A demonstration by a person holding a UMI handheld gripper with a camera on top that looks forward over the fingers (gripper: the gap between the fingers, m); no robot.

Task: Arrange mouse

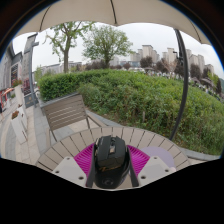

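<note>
A black computer mouse [110, 158] sits between my gripper's [111, 176] two fingers, its nose pointing away from me. The pink pads [84, 158] show at both of its sides and press against it. The gripper is shut on the mouse and holds it over the near part of a round, pale wooden slatted table [62, 152]. The mouse's underside is hidden, so I cannot tell whether it touches the tabletop.
A wooden slatted chair [66, 110] stands just beyond the table on a paved patio. A green hedge [150, 98] runs behind, with trees [105, 42] and buildings further off. A parasol canopy [110, 10] hangs overhead, its pole [185, 70] at the right.
</note>
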